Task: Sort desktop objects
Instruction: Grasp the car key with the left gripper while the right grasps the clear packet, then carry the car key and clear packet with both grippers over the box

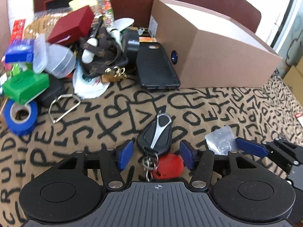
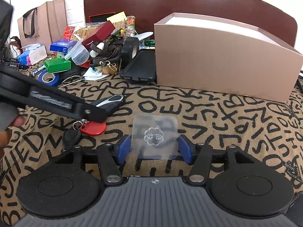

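A black and silver car key (image 1: 156,135) with a key ring and a red round tag (image 1: 169,166) lies on the lettered cloth. My left gripper (image 1: 155,154) is open, its blue pads on either side of the key's lower end. The key (image 2: 111,102) and red tag (image 2: 93,127) also show in the right wrist view. A clear square adhesive hook (image 2: 155,137) lies flat on the cloth. My right gripper (image 2: 154,148) is open with its pads at the hook's two side edges. The hook also shows in the left wrist view (image 1: 220,141).
A large brown cardboard box (image 2: 217,56) stands open at the back right. A pile of clutter at the back left holds a black phone case (image 1: 156,66), blue tape roll (image 1: 20,115), green box (image 1: 24,87), red box (image 1: 73,25) and black tape roll (image 2: 130,49). A paper bag (image 2: 43,20) stands far left.
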`<action>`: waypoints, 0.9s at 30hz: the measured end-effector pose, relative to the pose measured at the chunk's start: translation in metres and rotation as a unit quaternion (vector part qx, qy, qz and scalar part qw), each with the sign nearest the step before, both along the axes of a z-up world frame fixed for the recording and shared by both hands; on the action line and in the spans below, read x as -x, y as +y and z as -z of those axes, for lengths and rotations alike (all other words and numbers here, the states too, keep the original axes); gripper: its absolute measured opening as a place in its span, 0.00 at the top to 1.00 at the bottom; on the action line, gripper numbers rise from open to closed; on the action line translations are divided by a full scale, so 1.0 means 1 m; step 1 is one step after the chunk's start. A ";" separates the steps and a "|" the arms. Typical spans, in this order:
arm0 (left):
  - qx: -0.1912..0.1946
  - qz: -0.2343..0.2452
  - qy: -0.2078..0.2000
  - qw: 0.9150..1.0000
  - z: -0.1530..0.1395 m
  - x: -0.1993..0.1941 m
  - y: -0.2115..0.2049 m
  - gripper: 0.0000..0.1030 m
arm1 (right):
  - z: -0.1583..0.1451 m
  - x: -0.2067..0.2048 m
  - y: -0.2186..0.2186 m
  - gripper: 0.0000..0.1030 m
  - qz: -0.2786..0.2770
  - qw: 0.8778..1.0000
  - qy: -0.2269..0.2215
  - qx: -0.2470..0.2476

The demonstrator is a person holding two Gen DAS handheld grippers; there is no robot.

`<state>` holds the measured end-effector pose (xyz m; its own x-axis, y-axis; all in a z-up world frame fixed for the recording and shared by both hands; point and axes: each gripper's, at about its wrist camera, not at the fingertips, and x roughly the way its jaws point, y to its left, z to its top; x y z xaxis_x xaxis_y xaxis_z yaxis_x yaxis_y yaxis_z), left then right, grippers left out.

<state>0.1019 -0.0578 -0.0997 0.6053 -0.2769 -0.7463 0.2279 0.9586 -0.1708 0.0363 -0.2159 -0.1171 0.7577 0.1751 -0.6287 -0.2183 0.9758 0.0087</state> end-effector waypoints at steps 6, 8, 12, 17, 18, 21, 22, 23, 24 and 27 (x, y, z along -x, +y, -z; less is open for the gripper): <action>-0.045 0.013 -0.012 0.999 0.002 -0.002 -0.010 0.58 | 0.003 -0.005 0.002 0.40 -0.001 1.000 -0.001 0.000; -0.040 0.016 -0.008 0.999 0.001 -0.001 -0.008 0.58 | 0.003 -0.007 0.004 0.40 -0.003 1.000 -0.003 0.000; -0.038 0.021 -0.009 0.999 0.002 0.000 -0.009 0.42 | 0.004 -0.007 0.005 0.40 -0.004 1.000 -0.002 -0.002; -0.044 0.024 -0.006 0.999 0.000 -0.003 -0.014 0.59 | 0.004 -0.008 0.004 0.43 -0.002 1.000 -0.001 -0.006; -0.039 0.025 -0.003 0.999 -0.001 -0.003 -0.013 0.59 | 0.003 -0.008 0.004 0.45 0.000 1.000 0.000 -0.007; -0.028 0.026 0.000 0.999 -0.004 0.000 -0.010 0.59 | 0.001 -0.006 0.003 0.51 0.001 1.000 0.000 -0.008; -0.025 0.025 0.002 0.999 -0.005 0.001 -0.010 0.59 | 0.000 -0.006 0.003 0.52 0.000 1.000 0.001 -0.009; -0.022 0.025 0.002 0.999 -0.005 0.003 -0.010 0.59 | 0.000 -0.005 0.003 0.53 -0.001 1.000 0.000 -0.010; -0.018 0.025 0.002 1.000 -0.007 0.004 -0.009 0.59 | -0.001 -0.004 0.003 0.54 -0.002 1.000 0.000 -0.011; -0.008 0.028 -0.005 1.000 -0.016 0.009 -0.009 0.59 | -0.005 -0.002 0.004 0.55 -0.004 1.000 -0.002 -0.017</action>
